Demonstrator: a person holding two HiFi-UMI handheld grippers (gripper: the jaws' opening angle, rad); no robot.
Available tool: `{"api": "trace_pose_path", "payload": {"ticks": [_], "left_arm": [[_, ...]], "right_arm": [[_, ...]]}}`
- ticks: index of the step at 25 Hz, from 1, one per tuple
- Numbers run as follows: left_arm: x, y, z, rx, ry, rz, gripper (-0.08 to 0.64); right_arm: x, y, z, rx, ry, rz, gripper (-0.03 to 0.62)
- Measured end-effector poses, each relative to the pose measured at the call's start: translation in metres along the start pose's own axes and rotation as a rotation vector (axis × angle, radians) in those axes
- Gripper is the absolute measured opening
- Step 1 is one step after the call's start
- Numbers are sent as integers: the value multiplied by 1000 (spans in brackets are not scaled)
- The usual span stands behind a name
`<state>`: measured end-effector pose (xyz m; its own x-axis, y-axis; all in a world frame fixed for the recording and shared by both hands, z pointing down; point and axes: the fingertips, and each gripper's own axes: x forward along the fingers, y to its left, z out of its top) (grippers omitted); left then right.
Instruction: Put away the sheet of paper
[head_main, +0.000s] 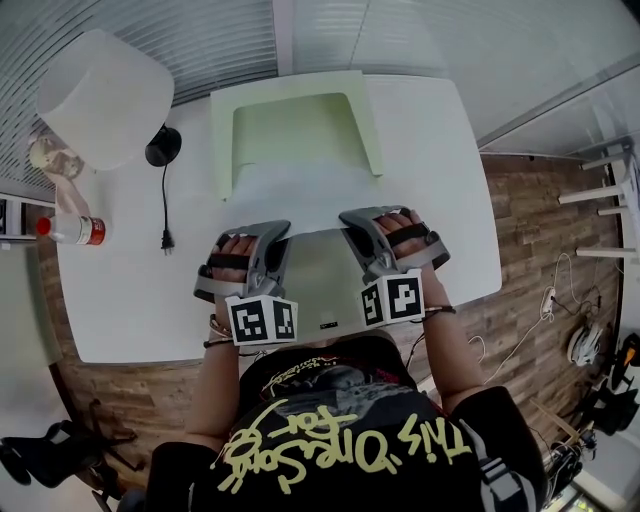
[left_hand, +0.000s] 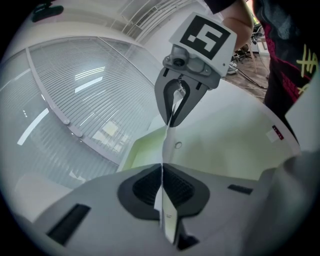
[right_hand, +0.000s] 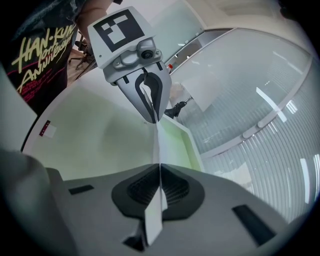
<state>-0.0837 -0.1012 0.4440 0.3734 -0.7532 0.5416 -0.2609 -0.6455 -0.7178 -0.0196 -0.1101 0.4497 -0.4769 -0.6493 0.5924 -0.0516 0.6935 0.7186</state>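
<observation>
The left gripper (left_hand: 161, 172) and right gripper (right_hand: 160, 172) each have jaws closed on an edge of the sheet of paper (head_main: 322, 270), apparently just above the bench (head_main: 130, 300), short of the green tray (head_main: 295, 120). Uneven pulling could tear it.

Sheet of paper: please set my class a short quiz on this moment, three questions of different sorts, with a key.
1. True or false: the left gripper and the right gripper are both shut on the sheet of paper.
2. Which thing stands on the table beyond the paper? A. a pale green tray B. a blue bucket C. a red box
3. Fill in: the lamp at the table's far left corner in the head view has a ____ shade.
Key: 1 true; 2 A; 3 white.
</observation>
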Motion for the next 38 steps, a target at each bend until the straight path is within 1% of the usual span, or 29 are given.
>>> {"api": "trace_pose_path", "payload": {"ticks": [12, 22, 38], "left_arm": [[6, 3, -2, -1, 20, 8, 11], [16, 3, -7, 17, 38, 2, 11], [29, 10, -14, 37, 70, -3, 11]], "right_arm": [[7, 4, -4, 5, -1, 18, 8], [15, 4, -9, -3, -8, 34, 8], [27, -9, -13, -8, -14, 40, 8]]}}
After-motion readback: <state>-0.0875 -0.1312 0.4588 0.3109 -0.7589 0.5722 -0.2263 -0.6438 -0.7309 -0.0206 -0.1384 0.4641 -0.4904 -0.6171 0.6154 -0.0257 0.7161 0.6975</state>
